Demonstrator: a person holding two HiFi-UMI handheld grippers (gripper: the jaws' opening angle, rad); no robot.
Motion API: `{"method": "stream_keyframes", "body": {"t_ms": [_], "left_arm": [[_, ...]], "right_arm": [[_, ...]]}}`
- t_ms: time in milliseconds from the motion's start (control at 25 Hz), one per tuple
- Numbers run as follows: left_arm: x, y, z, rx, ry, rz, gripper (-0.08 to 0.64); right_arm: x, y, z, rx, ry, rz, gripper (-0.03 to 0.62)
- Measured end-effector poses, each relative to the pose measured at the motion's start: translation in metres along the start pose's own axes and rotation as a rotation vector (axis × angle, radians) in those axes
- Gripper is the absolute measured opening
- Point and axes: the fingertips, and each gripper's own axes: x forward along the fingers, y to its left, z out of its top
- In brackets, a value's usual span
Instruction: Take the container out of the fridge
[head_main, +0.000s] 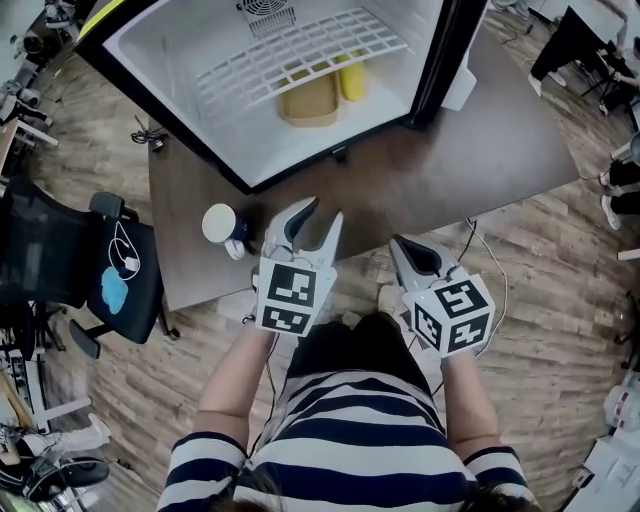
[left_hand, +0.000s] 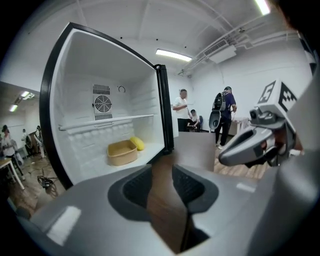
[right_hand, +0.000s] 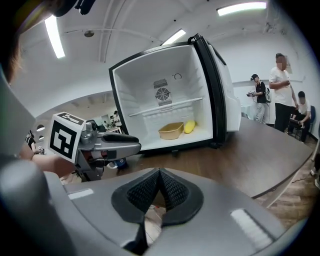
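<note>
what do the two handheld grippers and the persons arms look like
The left gripper and the right gripper look alike: light grey plastic fingers that taper to a tip, lined with black textured pads. Each carries a white cube with black square markers. The person wears a short-sleeved shirt with navy and white stripes.

Right tool (right_hand: 159, 175) jaws together, empty, open fridge (right_hand: 145, 90) ahead, tan container (right_hand: 171, 131) beside yellow item (right_hand: 189, 126) inside
</note>
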Motion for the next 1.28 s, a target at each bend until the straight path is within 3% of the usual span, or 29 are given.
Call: {"method": "stream_keyframes", "body": {"t_ms": [560, 760, 1040, 1280], "left_arm": [[0.089, 0.056, 0.037, 0.134, 0.031, 0.153, 0.0], [0.116, 0.077, 0.037, 0.207, 0.093, 0.206, 0.0], [0.146, 0.091, 0.029, 0.279, 0.18, 0.2, 0.0], [0.164, 0.11, 0.02, 0.413, 0.267, 0.226, 0.0]], "right_arm": [[0.068, -0.07, 0.03, -0.06, 0.027, 0.113, -0.002], [0.088, -0.085, 0.032, -0.059, 0.038, 0.156, -0.002], [0.113, -0.091, 0.027, -0.071, 0.061, 0.223, -0.002], [0.127, -0.089, 0.019, -0.079, 0.094, 0.287, -0.002]]}}
